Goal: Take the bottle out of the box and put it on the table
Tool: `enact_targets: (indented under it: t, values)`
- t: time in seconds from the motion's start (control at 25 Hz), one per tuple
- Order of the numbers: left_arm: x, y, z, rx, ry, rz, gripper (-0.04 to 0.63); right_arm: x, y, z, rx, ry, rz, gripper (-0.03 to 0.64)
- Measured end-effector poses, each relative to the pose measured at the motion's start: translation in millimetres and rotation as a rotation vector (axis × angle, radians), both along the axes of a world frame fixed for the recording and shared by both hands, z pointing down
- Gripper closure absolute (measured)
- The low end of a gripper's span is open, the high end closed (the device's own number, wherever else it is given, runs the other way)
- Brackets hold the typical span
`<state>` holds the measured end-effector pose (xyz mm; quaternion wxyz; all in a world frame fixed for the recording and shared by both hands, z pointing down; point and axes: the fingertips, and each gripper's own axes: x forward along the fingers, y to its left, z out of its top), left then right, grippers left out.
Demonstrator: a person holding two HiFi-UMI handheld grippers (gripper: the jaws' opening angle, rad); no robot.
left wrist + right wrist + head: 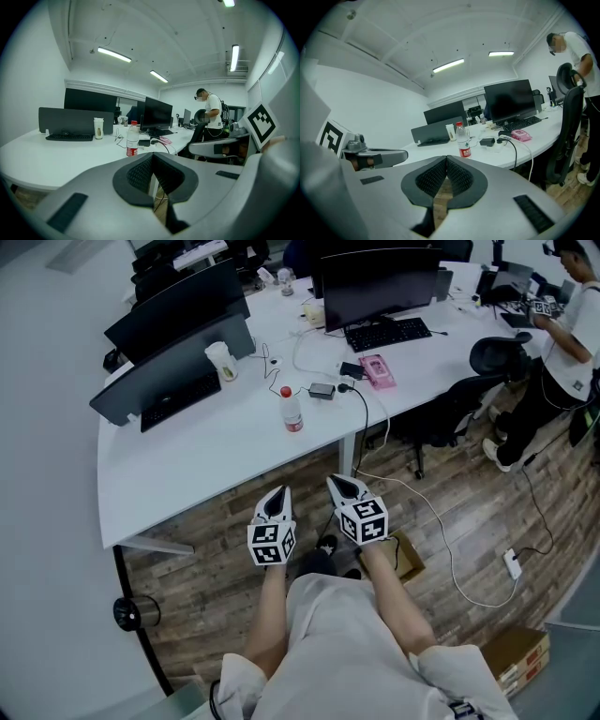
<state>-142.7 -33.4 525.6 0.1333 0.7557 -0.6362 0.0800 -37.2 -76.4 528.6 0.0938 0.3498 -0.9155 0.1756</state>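
Okay, head view: left gripper (pixel 279 493) and right gripper (pixel 337 484) hung side by side in front of the person, above the wooden floor (pixel 216 559), both short of the white surface (pixel 206 456). The bottle (pixel 292 411) stood upright on that surface, well apart from both grippers, near a black adapter (pixel 322 390) and its cable. A brown box (pixel 405 557) sat on the floor just beside the right gripper; couldn't tell if anything was inside. Left gripper view: left gripper (pixel 152 157) jaws were together, nothing between them, with the bottle (pixel 132 139) ahead on the surface (pixel 56 159). Right gripper view: right gripper (pixel 446 159) jaws were pressed together too, empty, with the bottle (pixel 463 140) upright beyond them. Judgement: the bottle looked already placed, so the task seemed done or near done. To finish well, keep both grippers back from the surface edge so nothing bumps the bottle. If a regrasp were needed, part the jaws before approaching, take the bottle at the label, and stay clear of the cable.
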Motion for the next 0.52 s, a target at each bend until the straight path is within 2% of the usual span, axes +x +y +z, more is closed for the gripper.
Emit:
enact_targets:
  t: [0.52]
  values:
    - [2.8,2.9,7.5,-0.013,0.010,-0.014,0.583,2.9,-0.1,5.6,-0.012,0.016,-0.002,0.577]
